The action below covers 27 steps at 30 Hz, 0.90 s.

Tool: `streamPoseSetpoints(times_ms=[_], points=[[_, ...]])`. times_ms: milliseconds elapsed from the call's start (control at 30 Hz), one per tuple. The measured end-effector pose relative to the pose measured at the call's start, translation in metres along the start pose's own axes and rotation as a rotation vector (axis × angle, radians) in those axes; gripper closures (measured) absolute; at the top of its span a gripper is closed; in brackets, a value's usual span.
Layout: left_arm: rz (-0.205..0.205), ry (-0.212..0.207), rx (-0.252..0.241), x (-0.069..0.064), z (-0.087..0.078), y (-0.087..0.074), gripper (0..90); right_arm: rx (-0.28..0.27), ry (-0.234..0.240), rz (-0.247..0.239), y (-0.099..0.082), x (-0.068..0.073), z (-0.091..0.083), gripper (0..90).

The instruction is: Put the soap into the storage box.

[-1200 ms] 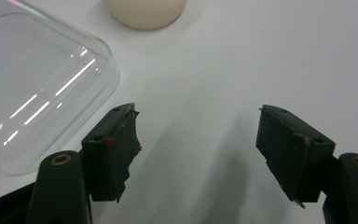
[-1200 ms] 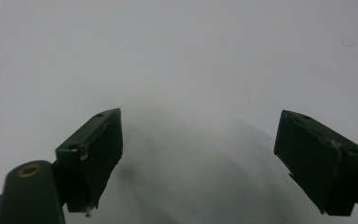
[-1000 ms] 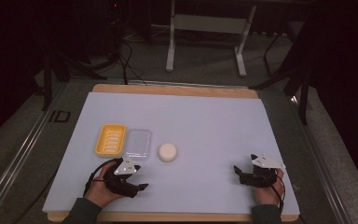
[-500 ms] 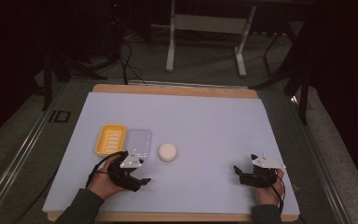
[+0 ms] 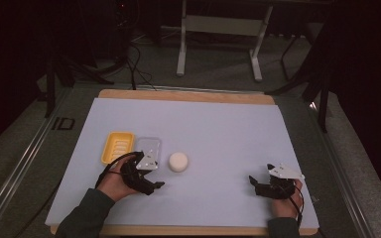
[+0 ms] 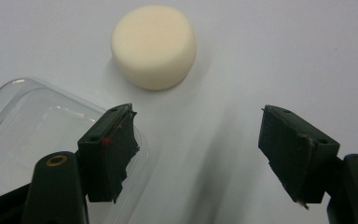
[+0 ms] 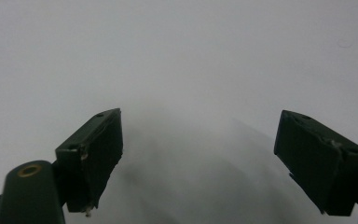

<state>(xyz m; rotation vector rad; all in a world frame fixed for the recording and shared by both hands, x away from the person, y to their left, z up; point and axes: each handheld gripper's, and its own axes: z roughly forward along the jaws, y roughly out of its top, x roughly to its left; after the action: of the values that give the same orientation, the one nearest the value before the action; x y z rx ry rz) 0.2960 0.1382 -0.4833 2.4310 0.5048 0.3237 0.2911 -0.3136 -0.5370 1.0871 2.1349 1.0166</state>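
A cream round puck (image 5: pixel 178 161) lies on the white sheet (image 5: pixel 218 134), to the right of a clear plastic container (image 5: pixel 148 146) and a yellow tray (image 5: pixel 117 147). My left gripper (image 5: pixel 151 177) hovers just in front of the clear container, to the puck's near left. In the left gripper view its jaws stand apart with nothing between them (image 6: pixel 196 135); the puck (image 6: pixel 154 45) lies ahead and the clear container (image 6: pixel 37 126) sits under the left jaw. My right gripper (image 5: pixel 259 182) rests near the front right, open (image 7: pixel 198 140) over bare sheet.
The white sheet covers a wooden board (image 5: pixel 188 95) whose edge shows at the far side. A metal rail (image 5: pixel 25 168) runs along the left. A stand's legs (image 5: pixel 218 44) and cables lie on the floor beyond the table.
My left hand has moved away from the front edge toward the clear container and the puck, lifting slightly. The right hand has kept still.
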Motion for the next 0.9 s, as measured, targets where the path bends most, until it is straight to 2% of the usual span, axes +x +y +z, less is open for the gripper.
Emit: streamPoseSetpoints(times_ms=[433,900], points=[[0.02,0.006,0.044,0.013,0.004,0.014,27.2,-0.001,-0.001,-0.001,0.0,0.0,0.0,15.3],[0.034,0.005,0.086,0.019,0.015,0.03,25.1,-0.001,-0.001,-0.002,0.0,0.0,0.0,15.3]])
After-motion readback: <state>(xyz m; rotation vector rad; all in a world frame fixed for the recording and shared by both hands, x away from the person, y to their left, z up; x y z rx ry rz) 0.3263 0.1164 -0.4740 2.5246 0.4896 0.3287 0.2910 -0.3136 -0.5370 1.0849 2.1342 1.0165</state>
